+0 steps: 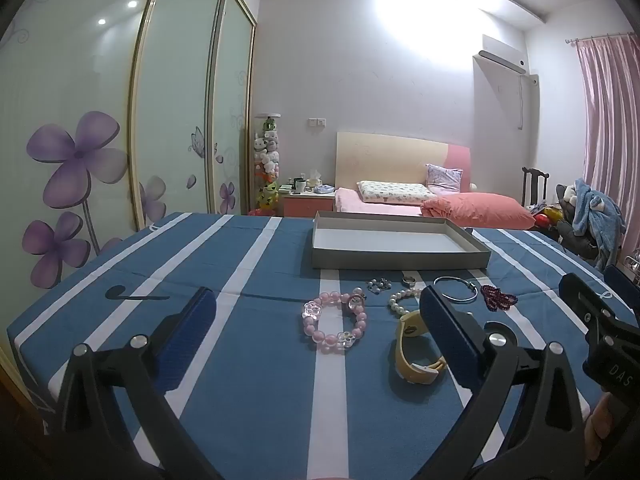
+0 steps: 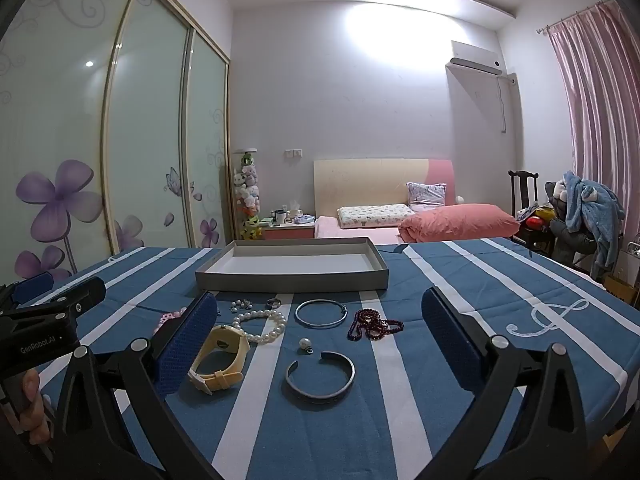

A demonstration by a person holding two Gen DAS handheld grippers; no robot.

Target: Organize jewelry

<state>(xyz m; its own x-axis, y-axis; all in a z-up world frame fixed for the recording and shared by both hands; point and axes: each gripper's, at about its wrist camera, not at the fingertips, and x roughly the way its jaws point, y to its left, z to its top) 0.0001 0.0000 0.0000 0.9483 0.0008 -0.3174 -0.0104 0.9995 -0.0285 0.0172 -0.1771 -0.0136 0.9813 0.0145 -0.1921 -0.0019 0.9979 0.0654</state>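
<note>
Jewelry lies on a blue striped tablecloth in front of a shallow grey box (image 1: 400, 258) (image 2: 292, 280) with nothing in it. In the left wrist view: a pink bead bracelet (image 1: 334, 322), a cream watch (image 1: 414, 354), a pearl bracelet (image 1: 402, 300), a silver bangle (image 1: 456, 288), dark red beads (image 1: 498, 298). In the right wrist view: the watch (image 2: 218, 360), pearl bracelet (image 2: 262, 326), thin bangle (image 2: 322, 312), red beads (image 2: 374, 324), an open cuff (image 2: 320, 376), a pearl pendant (image 2: 306, 344). My left gripper (image 1: 316, 304) and right gripper (image 2: 318, 308) are both open, hovering above the jewelry, holding nothing.
A ring (image 1: 408, 279) and a small bead cluster (image 1: 378, 284) lie close to the box. Beyond the table stand a bed (image 2: 400, 220), a sliding wardrobe (image 1: 120, 120) at left and a chair with clothes (image 2: 580, 216) at right.
</note>
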